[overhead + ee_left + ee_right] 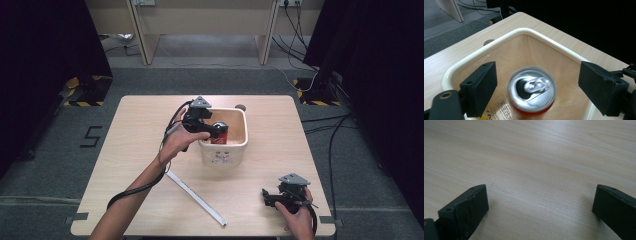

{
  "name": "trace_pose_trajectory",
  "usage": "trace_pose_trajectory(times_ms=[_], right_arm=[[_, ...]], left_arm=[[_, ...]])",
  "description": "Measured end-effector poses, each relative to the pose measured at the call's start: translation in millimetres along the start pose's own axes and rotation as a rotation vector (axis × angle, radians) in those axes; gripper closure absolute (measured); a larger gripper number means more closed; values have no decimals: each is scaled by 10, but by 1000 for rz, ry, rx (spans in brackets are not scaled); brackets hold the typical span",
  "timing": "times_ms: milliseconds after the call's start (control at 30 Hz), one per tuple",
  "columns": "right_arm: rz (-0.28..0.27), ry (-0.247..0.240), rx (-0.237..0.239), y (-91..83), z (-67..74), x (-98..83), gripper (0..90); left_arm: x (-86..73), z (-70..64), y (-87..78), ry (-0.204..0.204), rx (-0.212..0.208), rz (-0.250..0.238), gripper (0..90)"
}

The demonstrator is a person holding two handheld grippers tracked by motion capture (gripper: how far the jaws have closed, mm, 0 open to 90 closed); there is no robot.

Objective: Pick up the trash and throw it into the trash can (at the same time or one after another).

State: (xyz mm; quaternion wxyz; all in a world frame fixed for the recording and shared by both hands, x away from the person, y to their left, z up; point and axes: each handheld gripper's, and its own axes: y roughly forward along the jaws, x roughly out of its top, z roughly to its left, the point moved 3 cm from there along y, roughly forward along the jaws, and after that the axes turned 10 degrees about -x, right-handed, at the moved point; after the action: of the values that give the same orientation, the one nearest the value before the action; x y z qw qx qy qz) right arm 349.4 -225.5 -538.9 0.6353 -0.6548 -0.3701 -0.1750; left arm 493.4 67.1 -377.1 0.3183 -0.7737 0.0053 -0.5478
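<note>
At the left of the high view a person's left hand holds the left gripper over the near-left rim of a cream square tub that stands near the middle of the light wooden table. In the left gripper view its two black jaws stand wide apart, released, one at each side of a red drink can with a silver top and pull tab; the can stands upright inside the tub, between the jaws and below them, and neither jaw touches it. The can looks slightly blurred there. A printed label shows on the tub floor just beside the can, near the left jaw; its wording is too small to read. A small dark round spot lies on the table just beyond the tub's far rim. Toward the person from the left gripper, a long white strip lies flat and slanted on the table, well apart from the tub. Farther right, near the table's near-right corner, the right hand holds the right gripper low over bare wood, well apart from the tub and can. In the right gripper view its jaws are spread wide, released, with nothing but wood grain between them.
</note>
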Motion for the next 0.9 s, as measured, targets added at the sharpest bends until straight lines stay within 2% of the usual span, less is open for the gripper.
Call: trace_pose_trajectory(times_ms=[167,633,900], right_arm=[[1,1,0,-1,0,0,5],[1,-2,-1,0,-2,0,5],[0,-2,-2,1,-2,0,5]], left_arm=[[-26,-33,-48,2,2,12,153],[-151,-61,-328,-6,12,-12,166],[-288,-116,-488,-13,19,-23,172]])
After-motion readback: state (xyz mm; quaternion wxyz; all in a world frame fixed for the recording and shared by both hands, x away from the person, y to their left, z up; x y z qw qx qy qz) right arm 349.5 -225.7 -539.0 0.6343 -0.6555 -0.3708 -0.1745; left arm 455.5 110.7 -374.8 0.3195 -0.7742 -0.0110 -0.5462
